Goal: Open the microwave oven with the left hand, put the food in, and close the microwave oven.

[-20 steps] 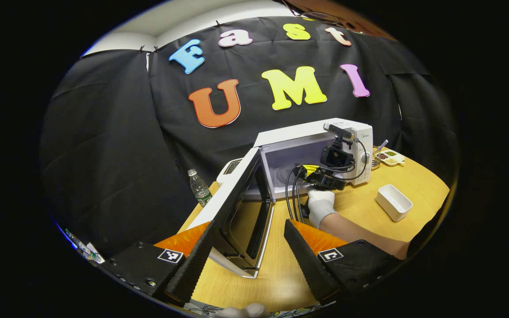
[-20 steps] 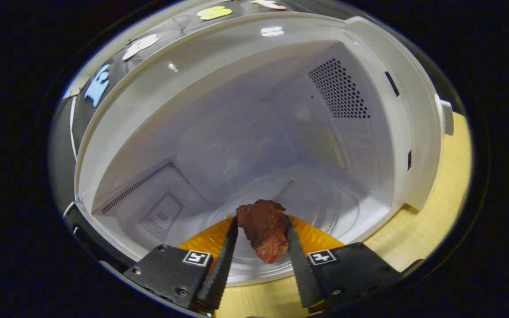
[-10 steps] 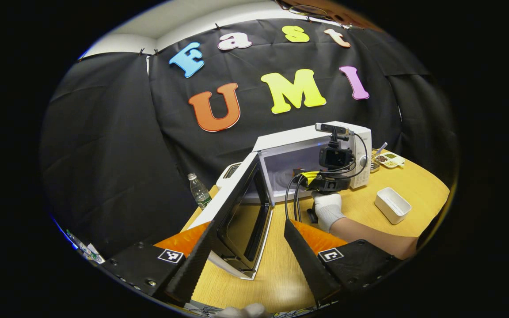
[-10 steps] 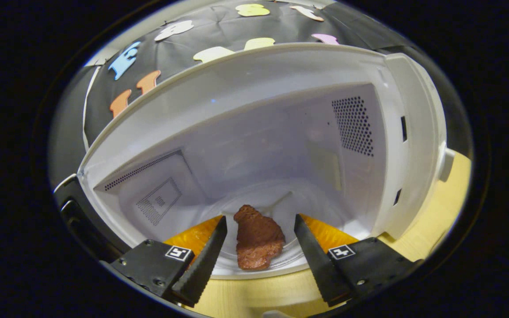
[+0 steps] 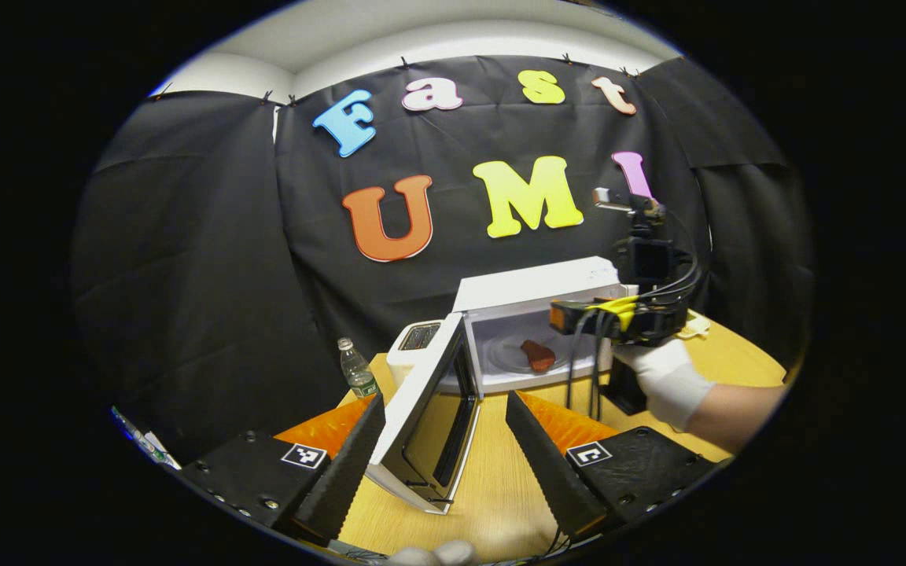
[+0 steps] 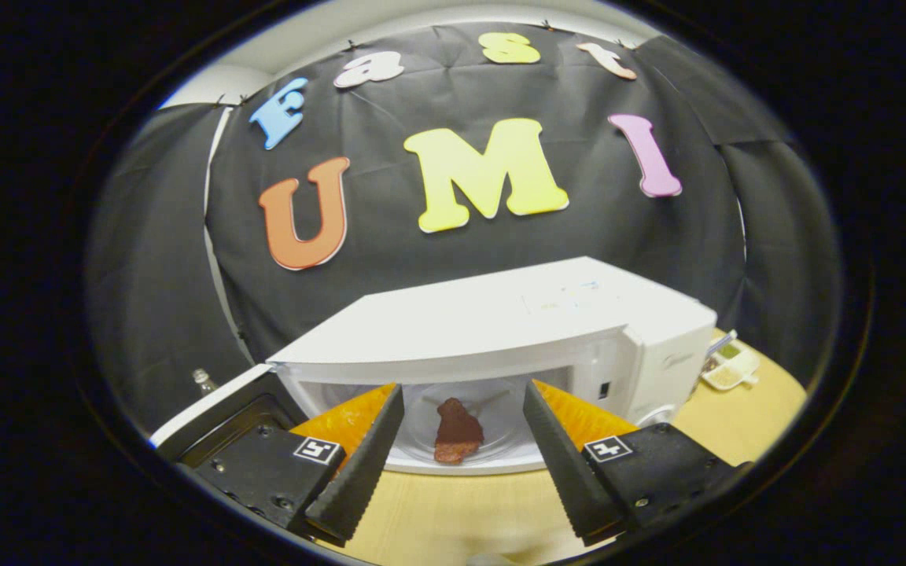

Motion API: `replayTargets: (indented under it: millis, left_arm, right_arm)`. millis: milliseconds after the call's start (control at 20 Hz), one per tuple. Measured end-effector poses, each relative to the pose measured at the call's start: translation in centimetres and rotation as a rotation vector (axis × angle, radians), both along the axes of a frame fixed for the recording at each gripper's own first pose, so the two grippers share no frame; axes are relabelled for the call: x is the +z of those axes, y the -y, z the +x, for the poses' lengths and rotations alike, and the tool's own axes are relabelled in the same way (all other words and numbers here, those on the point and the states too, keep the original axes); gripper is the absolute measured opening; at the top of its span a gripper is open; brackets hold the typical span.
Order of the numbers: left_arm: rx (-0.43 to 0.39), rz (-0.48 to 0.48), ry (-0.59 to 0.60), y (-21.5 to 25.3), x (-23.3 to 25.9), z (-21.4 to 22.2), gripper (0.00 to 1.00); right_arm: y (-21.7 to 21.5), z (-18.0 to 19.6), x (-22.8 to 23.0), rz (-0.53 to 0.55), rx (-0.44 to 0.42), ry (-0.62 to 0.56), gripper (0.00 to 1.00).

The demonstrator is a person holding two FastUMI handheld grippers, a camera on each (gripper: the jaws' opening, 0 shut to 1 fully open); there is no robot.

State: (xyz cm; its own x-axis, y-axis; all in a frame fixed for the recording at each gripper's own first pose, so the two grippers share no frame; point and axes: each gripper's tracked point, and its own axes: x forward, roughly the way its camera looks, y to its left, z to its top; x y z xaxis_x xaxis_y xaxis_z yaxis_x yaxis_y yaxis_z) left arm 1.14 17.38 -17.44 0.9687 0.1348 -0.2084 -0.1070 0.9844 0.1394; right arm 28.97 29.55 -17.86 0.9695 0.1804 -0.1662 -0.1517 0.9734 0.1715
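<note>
Meat piece (image 6: 457, 431) lay on microwave (image 6: 516, 322) turntable, door (image 5: 421, 417) open; right gripper (image 6: 461, 456) and left gripper (image 5: 441, 464) both gaped empty

I see black cloth (image 5: 201, 259) hung as the back wall, pinned along its top edge, with a seam left of centre. Above it runs a strip of pale wall (image 5: 453, 35) and ceiling. A light wooden worktop (image 5: 492, 479) sits below, evenly lit, its far edge meeting the cloth.
</note>
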Motion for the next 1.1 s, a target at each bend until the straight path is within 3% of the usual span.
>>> replayTargets:
  millis: [300, 350, 650, 850, 900, 950, 1100]
  left_arm:
    - [0.028, -0.040, 0.054, -3.4, 1.9, 1.1, 0.91]
    - [0.039, -0.033, 0.063, -4.2, 2.1, 1.3, 0.95]
    - [0.107, -0.034, 0.089, -8.4, 2.3, 1.1, 0.95]
    - [0.181, -0.022, 0.101, -11.8, 1.5, 0.2, 0.95]
    - [0.198, -0.026, 0.104, -12.4, 1.3, -0.2, 0.87]
    - [0.207, -0.031, 0.101, -12.7, 1.0, -0.3, 0.92]
    - [0.210, -0.037, 0.093, -13.0, 0.4, -0.8, 0.89]
  right_arm:
    - [7.4, -10.5, 5.4, -0.105, 0.070, -0.016, 0.91]
    - [8.5, -11.9, 5.8, -0.102, 0.071, -0.019, 0.91]
    - [16.5, -19.1, 7.8, -0.099, -0.039, -0.040, 0.91]
    - [19.5, -22.5, 8.4, -0.105, -0.072, -0.042, 0.91]
    - [20.1, -22.9, 8.6, -0.110, -0.081, -0.042, 0.91]
    - [20.6, -23.2, 8.8, -0.115, -0.089, -0.041, 0.91]
    - [20.3, -23.7, 9.3, -0.077, -0.075, -0.040, 0.92]
